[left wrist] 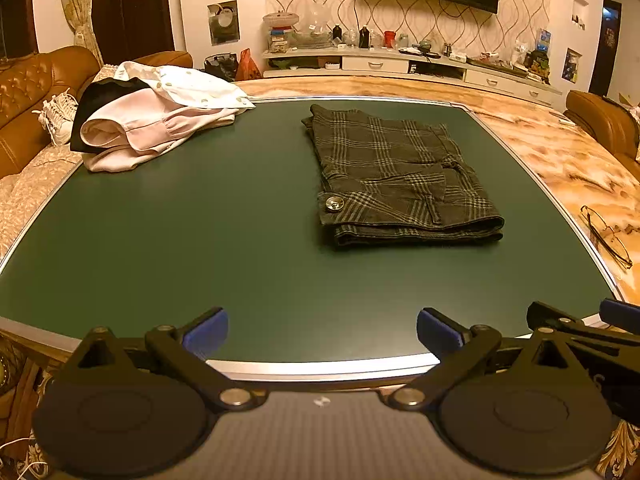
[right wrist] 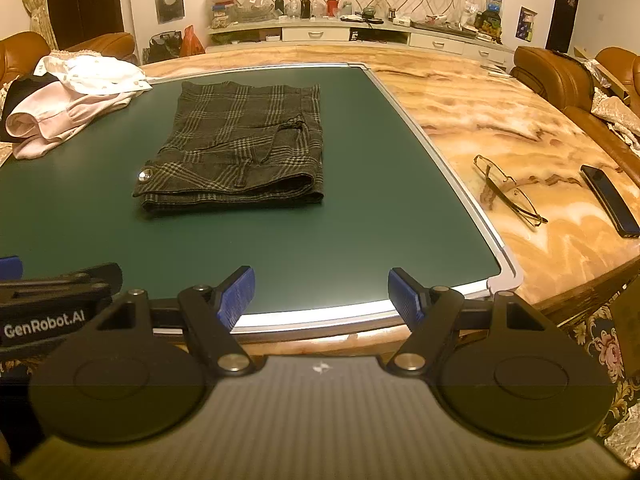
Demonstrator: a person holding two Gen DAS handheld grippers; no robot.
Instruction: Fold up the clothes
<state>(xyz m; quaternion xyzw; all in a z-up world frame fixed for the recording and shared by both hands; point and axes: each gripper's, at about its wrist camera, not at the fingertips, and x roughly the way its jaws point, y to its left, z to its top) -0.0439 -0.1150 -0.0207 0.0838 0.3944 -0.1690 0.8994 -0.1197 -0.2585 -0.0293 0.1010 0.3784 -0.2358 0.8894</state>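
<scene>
Plaid shorts [left wrist: 396, 176]: folded on green mat [left wrist: 200, 240], ahead of both claws, apart from them; long axis running away, buttoned waistband nearest.
Left gripper [left wrist: 322, 330]: jaws apart, empty.
Right gripper [right wrist: 321, 294]: jaws apart, empty.

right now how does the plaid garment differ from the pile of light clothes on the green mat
The plaid garment is dark and checked; the pile of light clothes is pink, white and black. The plaid garment is folded into a flat, neat rectangle; the pile is loose and rumpled. The plaid garment lies fully on the green mat; the pile hangs over its far left edge. Neither is touched by a gripper.
</scene>
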